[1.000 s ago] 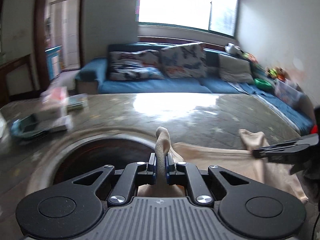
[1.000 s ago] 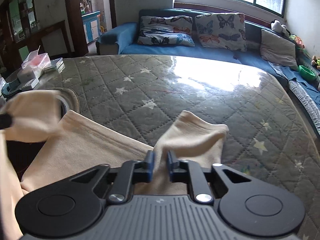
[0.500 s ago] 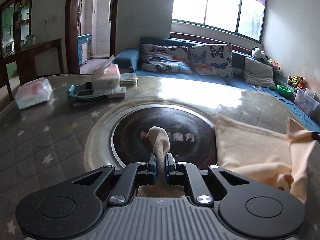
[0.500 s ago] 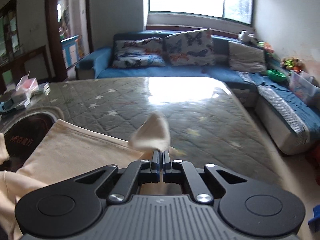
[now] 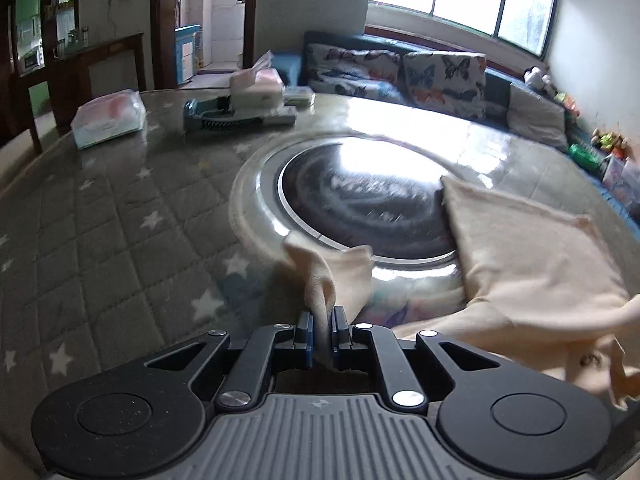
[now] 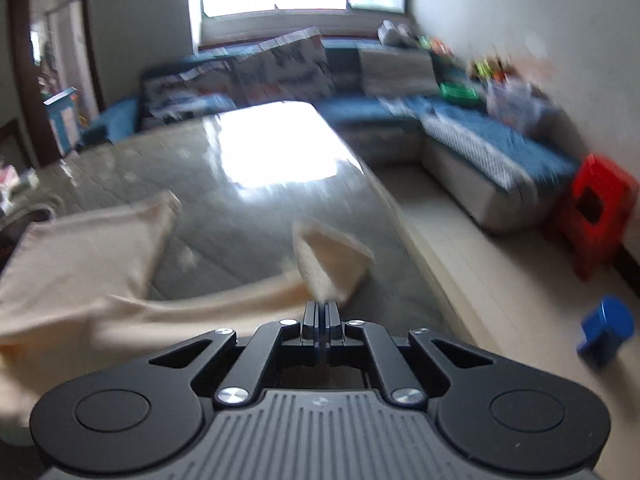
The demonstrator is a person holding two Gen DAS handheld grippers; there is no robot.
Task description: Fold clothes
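Observation:
A cream garment (image 5: 528, 264) lies partly on the quilted grey table (image 5: 100, 240), stretched between both grippers. My left gripper (image 5: 321, 320) is shut on one corner of the cream garment, which bunches up just above the jaws near the dark round inset (image 5: 360, 200). My right gripper (image 6: 321, 310) is shut on another corner of the garment (image 6: 324, 256), near the table's right edge. The garment's body (image 6: 80, 248) lies to the left in the right wrist view, which is blurred.
Two tissue packs (image 5: 110, 118) (image 5: 256, 88) and a teal tray (image 5: 224, 114) sit at the table's far left. A blue sofa (image 5: 400, 68) runs behind. A red stool (image 6: 596, 208) and blue object (image 6: 606, 326) stand on the floor to the right.
Both grippers have swung outward, left one to the left and right one to the right, spreading the garment between them. Both stay shut on their corners.

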